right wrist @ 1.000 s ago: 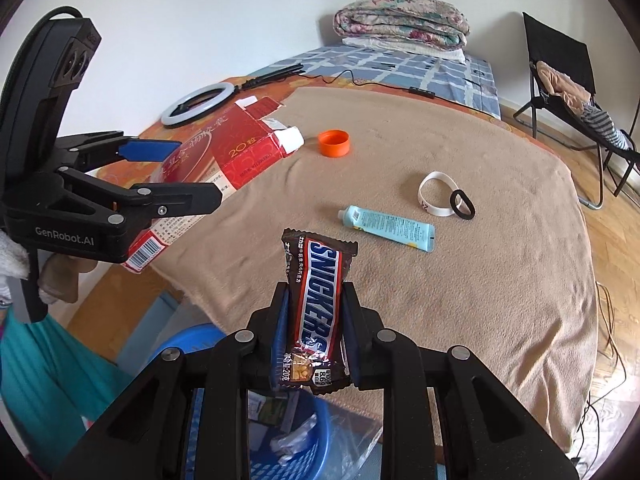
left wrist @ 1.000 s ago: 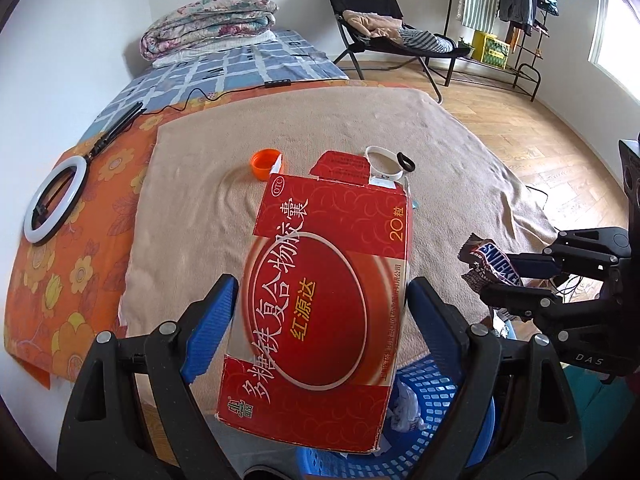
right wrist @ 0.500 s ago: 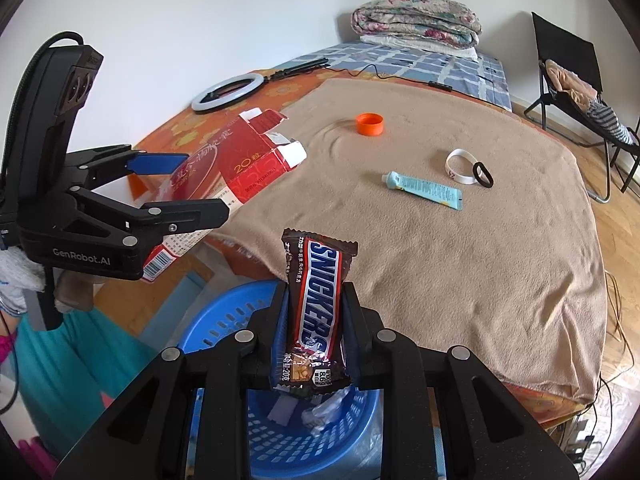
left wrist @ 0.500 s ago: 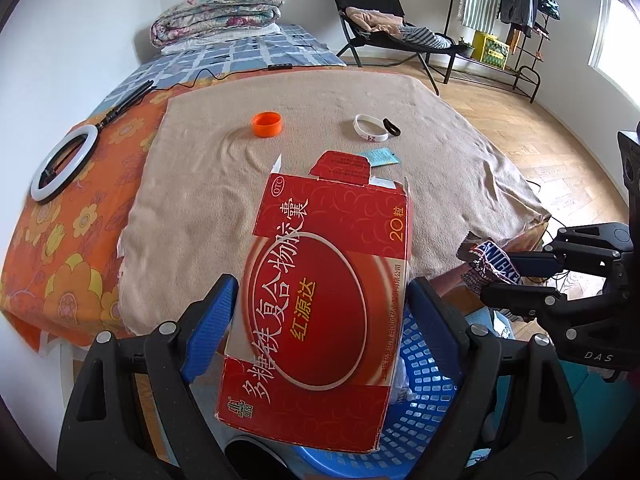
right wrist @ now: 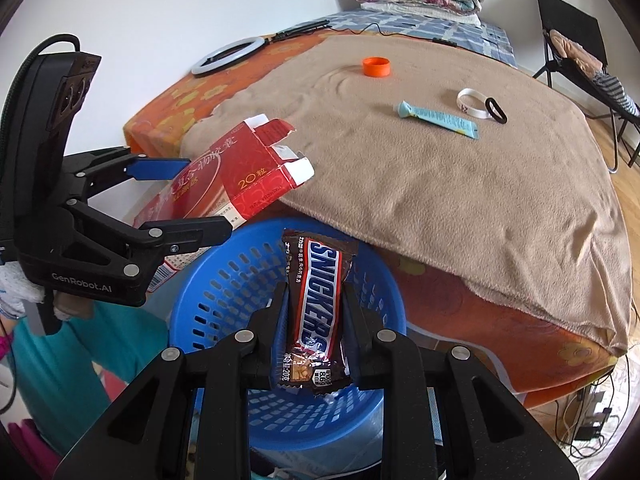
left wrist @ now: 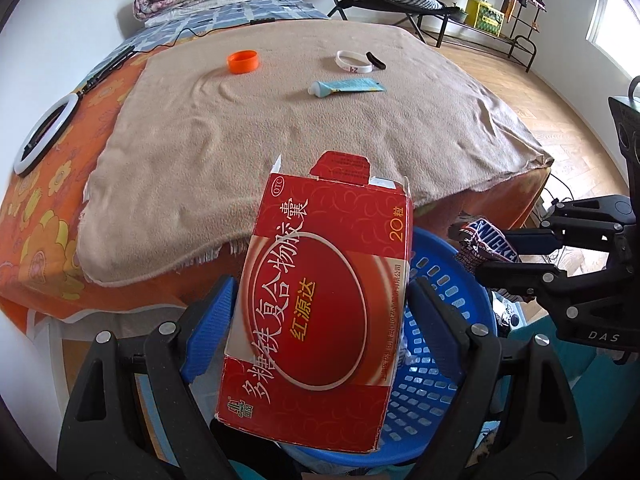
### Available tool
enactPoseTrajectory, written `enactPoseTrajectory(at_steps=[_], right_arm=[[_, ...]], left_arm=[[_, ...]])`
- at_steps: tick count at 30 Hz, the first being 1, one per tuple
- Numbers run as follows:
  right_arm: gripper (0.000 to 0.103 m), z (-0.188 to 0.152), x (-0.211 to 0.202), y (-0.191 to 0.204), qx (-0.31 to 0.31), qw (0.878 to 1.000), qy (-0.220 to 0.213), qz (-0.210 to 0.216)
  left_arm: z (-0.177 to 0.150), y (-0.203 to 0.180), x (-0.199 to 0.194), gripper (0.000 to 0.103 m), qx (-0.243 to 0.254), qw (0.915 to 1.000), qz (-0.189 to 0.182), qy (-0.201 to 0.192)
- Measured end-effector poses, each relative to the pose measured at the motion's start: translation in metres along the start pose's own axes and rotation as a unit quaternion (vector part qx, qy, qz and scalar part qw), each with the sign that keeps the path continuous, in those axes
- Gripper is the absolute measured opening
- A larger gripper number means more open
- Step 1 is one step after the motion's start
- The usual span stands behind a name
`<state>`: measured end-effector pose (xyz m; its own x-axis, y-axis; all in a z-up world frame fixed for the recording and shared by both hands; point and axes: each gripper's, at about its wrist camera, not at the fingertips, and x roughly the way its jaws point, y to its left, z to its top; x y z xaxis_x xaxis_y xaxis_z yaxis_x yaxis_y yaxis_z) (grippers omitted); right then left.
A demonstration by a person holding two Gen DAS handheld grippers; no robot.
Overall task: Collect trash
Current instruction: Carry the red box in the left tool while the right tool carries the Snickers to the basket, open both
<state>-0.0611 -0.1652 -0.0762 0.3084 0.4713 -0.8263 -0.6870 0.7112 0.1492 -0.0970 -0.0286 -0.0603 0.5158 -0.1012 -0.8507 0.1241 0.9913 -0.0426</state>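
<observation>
Your left gripper (left wrist: 316, 304) grasps the red medicine box (left wrist: 320, 280) in the centre of the frame, and your right gripper (right wrist: 314, 312) is clenched on the Snickers wrapper (right wrist: 316, 300). Both hang over the blue basket (right wrist: 224, 276), not yet dropped. On the beige blanket (right wrist: 440, 168), in the upper frame, an orange cap (right wrist: 376, 67), a tube (right wrist: 438, 119) and perhaps two wristbands (right wrist: 474, 104) remain.

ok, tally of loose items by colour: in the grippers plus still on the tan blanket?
Red: 1, box
Brown: 1, Snickers wrapper
Orange: 1, cap
Light blue: 1, tube
White: 1, wristband
Black: 1, hair tie
Total: 6
</observation>
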Motion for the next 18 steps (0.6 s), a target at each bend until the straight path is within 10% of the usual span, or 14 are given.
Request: enactPoseTrajectory(at_steps=[13, 18], right_arm=[[0.023, -0.017, 0.025, -0.004, 0.013, 0.999, 0.034, 0.011], [0.045, -0.019, 0.026, -0.008, 0.025, 0.999, 0.038, 0.012]], left_arm=[[-0.018, -0.008, 0.022, 0.09, 0.019, 0.9987, -0.02, 0.042], [-0.019, -0.006, 0.023, 0.09, 0.017, 0.9985, -0.022, 0.047]])
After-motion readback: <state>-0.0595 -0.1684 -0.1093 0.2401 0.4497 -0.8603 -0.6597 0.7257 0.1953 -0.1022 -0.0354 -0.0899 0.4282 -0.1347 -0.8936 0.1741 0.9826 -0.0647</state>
